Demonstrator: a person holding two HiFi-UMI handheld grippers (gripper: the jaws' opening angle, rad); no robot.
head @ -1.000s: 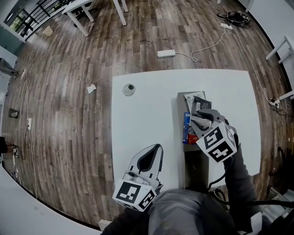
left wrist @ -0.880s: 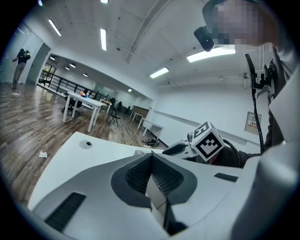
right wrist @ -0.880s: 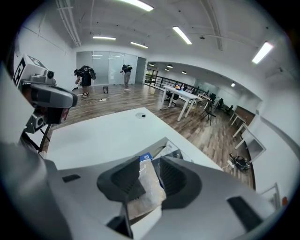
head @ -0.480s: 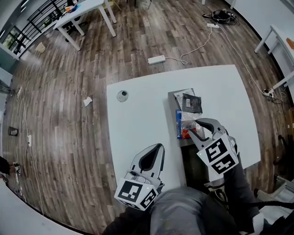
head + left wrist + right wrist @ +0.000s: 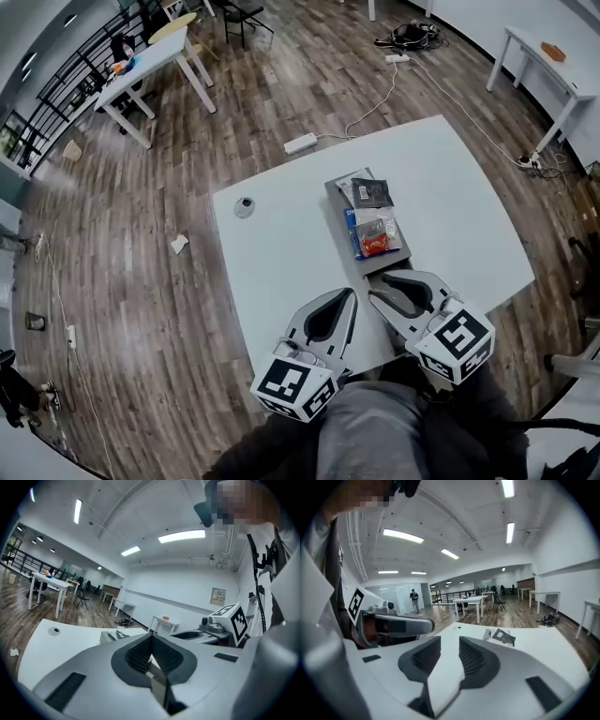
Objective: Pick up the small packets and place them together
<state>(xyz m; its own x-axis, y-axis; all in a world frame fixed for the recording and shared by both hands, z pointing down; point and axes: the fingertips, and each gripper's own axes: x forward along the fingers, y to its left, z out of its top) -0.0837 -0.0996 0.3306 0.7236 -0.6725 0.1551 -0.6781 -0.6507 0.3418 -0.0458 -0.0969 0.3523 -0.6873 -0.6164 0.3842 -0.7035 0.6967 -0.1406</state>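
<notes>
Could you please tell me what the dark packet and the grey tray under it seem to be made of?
Dark packet: probably plastic film; it looks thin, flat and slightly shiny. Tray: matte grey, plastic or painted metal; its even, dull surface leaves that open.

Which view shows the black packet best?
Head view: the black packet lies fully visible from above, on the grey tray. Right gripper view shows it small, at a low angle; left gripper view shows only a tiny dark sliver.
</notes>
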